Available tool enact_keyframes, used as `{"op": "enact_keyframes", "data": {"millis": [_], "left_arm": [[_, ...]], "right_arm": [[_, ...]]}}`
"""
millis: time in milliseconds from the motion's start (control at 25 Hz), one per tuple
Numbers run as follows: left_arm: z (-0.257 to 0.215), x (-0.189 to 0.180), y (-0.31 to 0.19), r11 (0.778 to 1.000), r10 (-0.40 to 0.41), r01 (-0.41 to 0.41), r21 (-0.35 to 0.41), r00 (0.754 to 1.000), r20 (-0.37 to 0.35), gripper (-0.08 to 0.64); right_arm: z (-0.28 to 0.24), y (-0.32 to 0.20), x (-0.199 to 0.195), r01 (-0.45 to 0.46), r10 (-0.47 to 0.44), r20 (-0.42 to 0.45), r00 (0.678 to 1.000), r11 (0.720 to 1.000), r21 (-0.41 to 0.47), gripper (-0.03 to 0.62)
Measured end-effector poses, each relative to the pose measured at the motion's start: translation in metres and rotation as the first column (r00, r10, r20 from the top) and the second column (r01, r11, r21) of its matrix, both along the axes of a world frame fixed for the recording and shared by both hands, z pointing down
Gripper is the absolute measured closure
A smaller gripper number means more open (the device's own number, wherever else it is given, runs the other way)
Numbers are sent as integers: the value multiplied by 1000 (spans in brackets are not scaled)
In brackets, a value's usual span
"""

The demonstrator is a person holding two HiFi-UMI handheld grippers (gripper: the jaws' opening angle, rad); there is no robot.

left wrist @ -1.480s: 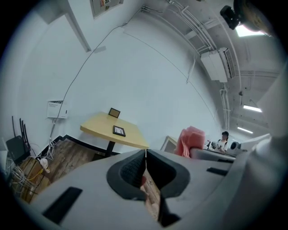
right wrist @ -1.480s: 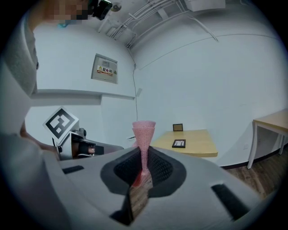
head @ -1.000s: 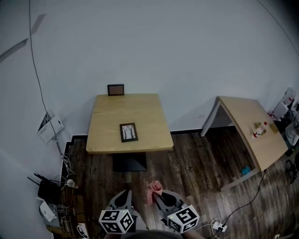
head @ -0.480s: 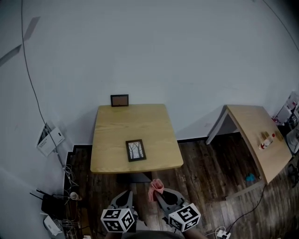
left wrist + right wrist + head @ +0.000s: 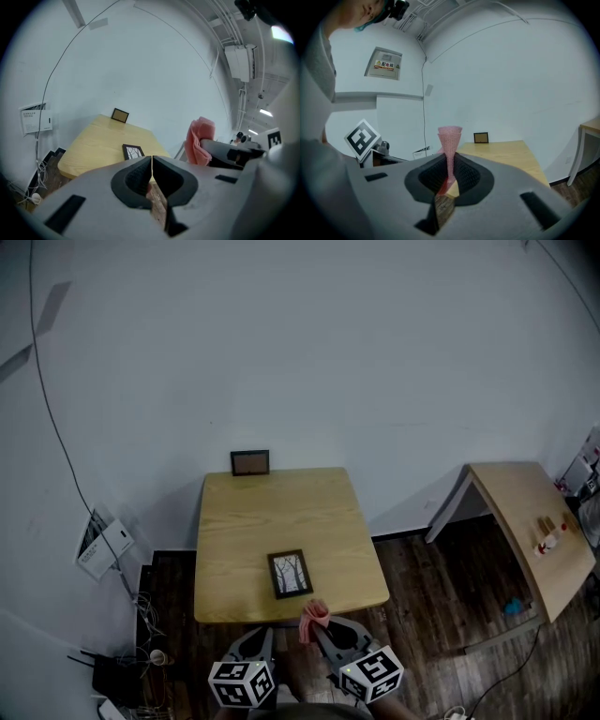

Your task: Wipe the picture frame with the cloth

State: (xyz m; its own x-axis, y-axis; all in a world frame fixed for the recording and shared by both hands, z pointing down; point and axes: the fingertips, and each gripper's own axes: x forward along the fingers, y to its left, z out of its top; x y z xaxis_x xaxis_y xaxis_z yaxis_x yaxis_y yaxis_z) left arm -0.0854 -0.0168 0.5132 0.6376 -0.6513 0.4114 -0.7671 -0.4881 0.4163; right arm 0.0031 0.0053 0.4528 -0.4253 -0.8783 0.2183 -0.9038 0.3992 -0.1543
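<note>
- Nearest the person, the left gripper (image 5: 255, 636) is closed with nothing between its jaws.
- Beside it, the right gripper (image 5: 320, 630) is clamped on a pink cloth (image 5: 312, 618), which stands up bunched above the jaws.
- Both grippers sit side by side, aimed forward and slightly down, just short of the near edge of the surface (image 5: 246, 531).
- The picture frame (image 5: 290, 574) lies flat near that edge, just ahead of the cloth and a little to its left. Its long axis runs away from the person, and the right gripper looks nearer.
- Farther back, a second small frame (image 5: 249, 462) stands at the wall.
</note>
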Motion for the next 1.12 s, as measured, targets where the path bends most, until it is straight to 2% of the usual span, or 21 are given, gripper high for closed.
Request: {"op": "enact_keyframes", "data": {"millis": [320, 640, 880, 1120], "left_arm": [[15, -3, -38, 999, 15, -15, -29, 1000, 10, 555], [42, 11, -59, 997, 11, -7, -82, 999, 50, 555], [62, 23, -89, 991, 0, 14, -133, 994, 107, 555], [76, 42, -112, 980, 6, 14, -199, 995, 104, 554]], "right_arm": [[14, -44, -1, -19, 19, 5, 1000, 1000, -23, 574], [38, -82, 19, -19, 18, -18, 1000, 997, -81, 574], [50, -126, 27, 47, -50, -24, 998, 992, -113, 574], [65, -167, 29, 137, -148, -56, 987, 977, -166, 574]]}}
